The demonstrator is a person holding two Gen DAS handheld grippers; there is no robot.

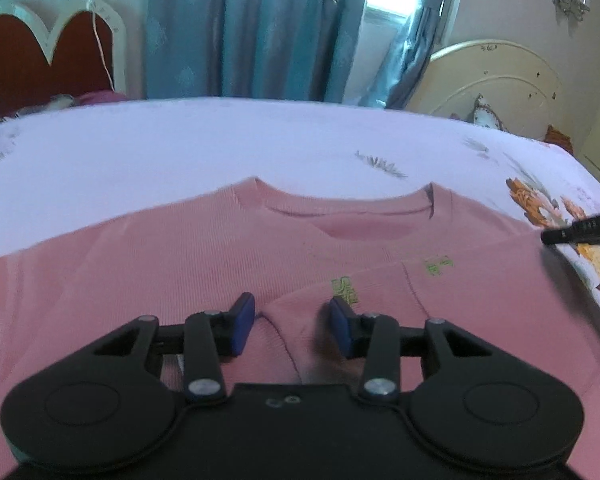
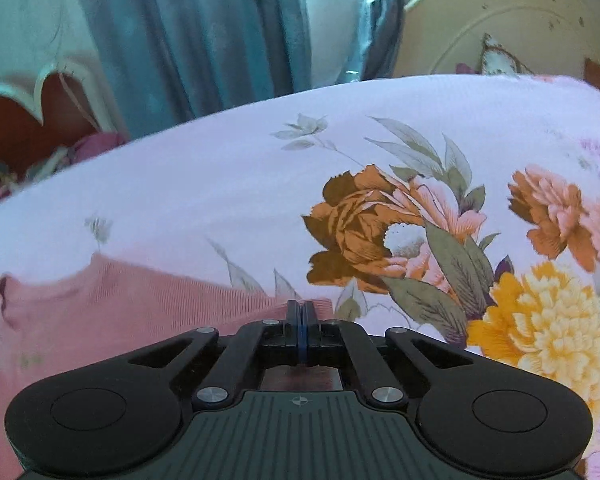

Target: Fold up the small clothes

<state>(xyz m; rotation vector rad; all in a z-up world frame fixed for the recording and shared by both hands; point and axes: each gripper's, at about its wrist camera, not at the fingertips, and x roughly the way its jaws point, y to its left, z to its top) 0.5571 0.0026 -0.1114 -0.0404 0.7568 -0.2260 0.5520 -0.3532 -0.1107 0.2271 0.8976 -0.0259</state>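
Note:
A small pink sweater [image 1: 180, 264] lies flat on the bed, neck hole away from me, with green stitched marks on its front. Its right sleeve [image 1: 480, 292] is folded in across the chest. My left gripper [image 1: 292, 326] is open, its blue pads [image 1: 244, 328] on either side of the folded sleeve's cuff. My right gripper [image 2: 301, 320] is shut at the sweater's right shoulder edge [image 2: 140, 300]; whether cloth is between its pads I cannot tell. Its black tip shows in the left wrist view [image 1: 580, 232] at the far right.
The bed has a pale lilac sheet [image 2: 220, 184] with large orange and yellow flowers [image 2: 380, 224] to the right of the sweater. A cream headboard [image 1: 488, 80] stands at the back right, a red and white one [image 1: 40, 48] at the back left, blue curtains [image 1: 252, 28] behind.

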